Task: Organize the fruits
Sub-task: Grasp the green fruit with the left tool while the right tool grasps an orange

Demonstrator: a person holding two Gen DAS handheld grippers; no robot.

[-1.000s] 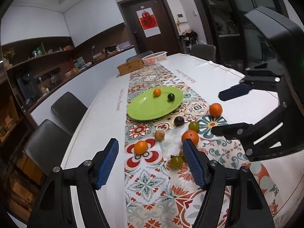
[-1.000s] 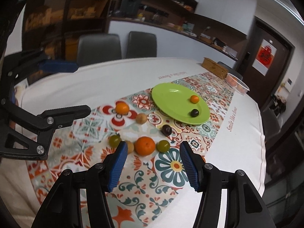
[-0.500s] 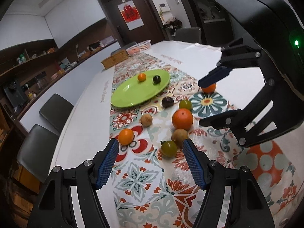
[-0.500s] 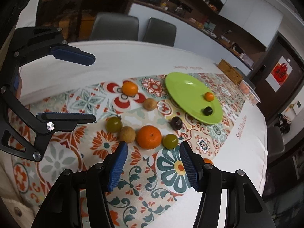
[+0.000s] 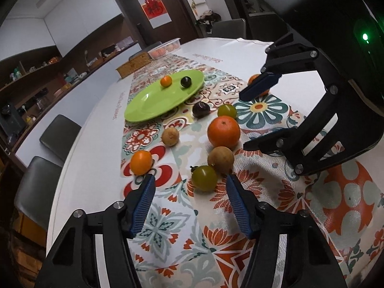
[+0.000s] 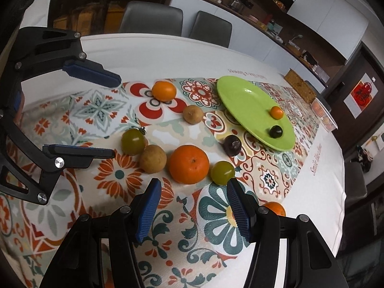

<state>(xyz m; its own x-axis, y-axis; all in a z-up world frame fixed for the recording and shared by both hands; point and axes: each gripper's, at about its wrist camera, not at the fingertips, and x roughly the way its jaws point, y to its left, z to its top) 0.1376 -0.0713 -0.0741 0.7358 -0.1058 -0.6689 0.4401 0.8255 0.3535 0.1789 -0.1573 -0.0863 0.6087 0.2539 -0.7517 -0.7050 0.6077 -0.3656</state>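
Observation:
A green plate [image 5: 153, 103] on the patterned runner holds a small orange [image 5: 166, 81] and a dark fruit [image 5: 186, 81]. Loose fruit lies nearer: a big orange [image 6: 189, 164], a green tomato [image 5: 204, 177], a brown fruit [image 5: 220, 159], a plum [image 5: 201, 109] and several others. My left gripper [image 5: 190, 177] hovers low with its jaws closing. The green tomato sits just ahead of its tips, untouched. My right gripper [image 6: 193, 183] is open just short of the big orange, with a second green tomato [image 6: 222, 172] by its right finger. Neither holds anything.
A wicker box [image 5: 133, 66] and a clear tub of fruit [image 5: 164, 48] stand beyond the plate. Another orange [image 6: 276, 208] lies near the table's white edge by my right gripper. Grey chairs [image 5: 60, 136] line the far side. The two grippers are close together.
Both grippers have dropped toward the table and closer to the loose fruit, which now looks larger. The left jaws have narrowed; the right jaws are unchanged.

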